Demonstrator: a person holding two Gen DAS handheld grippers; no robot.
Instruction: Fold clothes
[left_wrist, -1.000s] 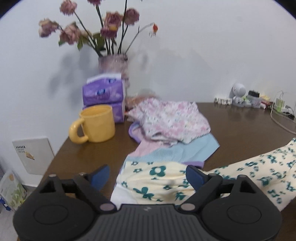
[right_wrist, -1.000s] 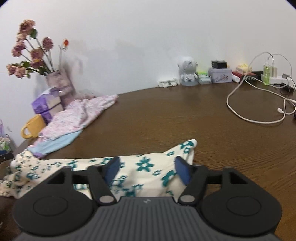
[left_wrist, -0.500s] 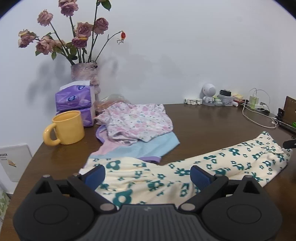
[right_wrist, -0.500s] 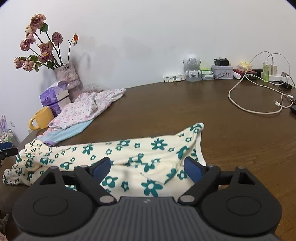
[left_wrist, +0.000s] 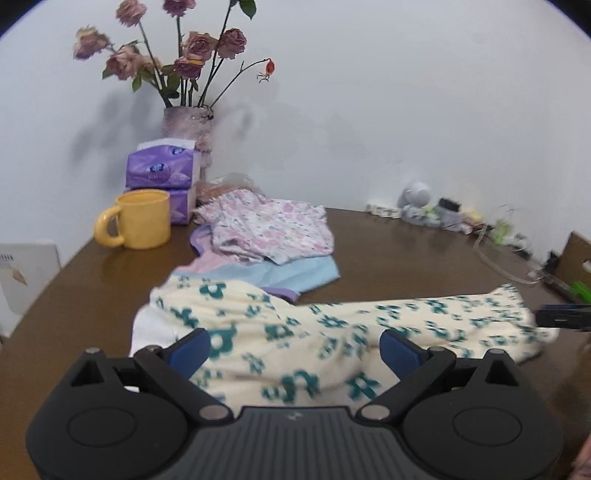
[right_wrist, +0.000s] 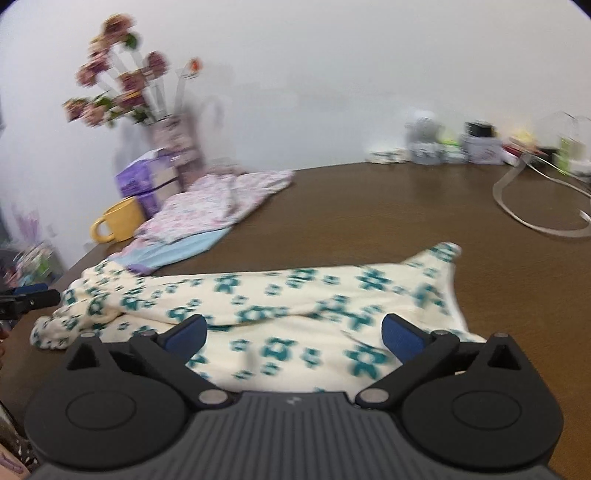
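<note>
My right gripper (right_wrist: 293, 338) has its jaws opening, already wide apart, with the cream garment with teal flowers (right_wrist: 258, 306) lying beneath and between the blue pads (right_wrist: 400, 338) but not pinched. My left gripper (left_wrist: 295, 349) also stands wide apart over the same cloth, nothing clamped. The garment lies stretched flat across the brown table (right_wrist: 369, 221). Just past its left end sits a pile: a pink floral garment (left_wrist: 269, 230) on a light blue one (left_wrist: 291, 275). Beyond them I see a yellow mug (left_wrist: 138, 223), purple tissue packs (left_wrist: 162, 171) and a vase of dried roses (left_wrist: 188, 125). A white cable (right_wrist: 535, 218) lies to the far right.
</note>
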